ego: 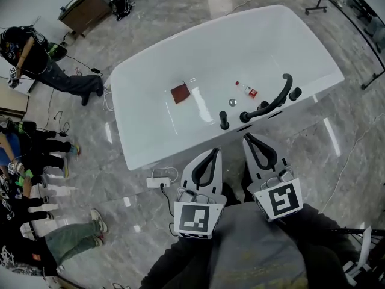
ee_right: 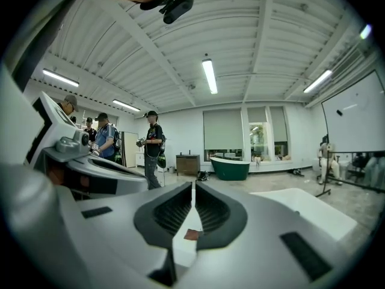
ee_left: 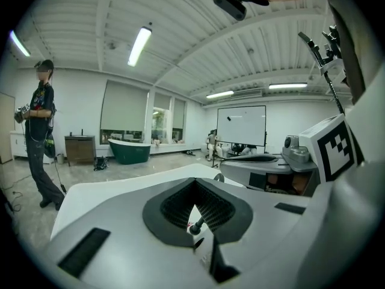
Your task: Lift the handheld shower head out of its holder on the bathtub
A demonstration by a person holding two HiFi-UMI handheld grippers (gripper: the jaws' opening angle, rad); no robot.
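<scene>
Shower head (ego: 274, 100) unseen in gripper views

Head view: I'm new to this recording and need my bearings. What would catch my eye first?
A white bathtub fills the middle of the floor, with a black handheld shower head resting on its near rim at right. Just short of it, the left gripper and right gripper point at the tub, both shut and empty. A reddish-brown cloth lies inside the tub.
</scene>
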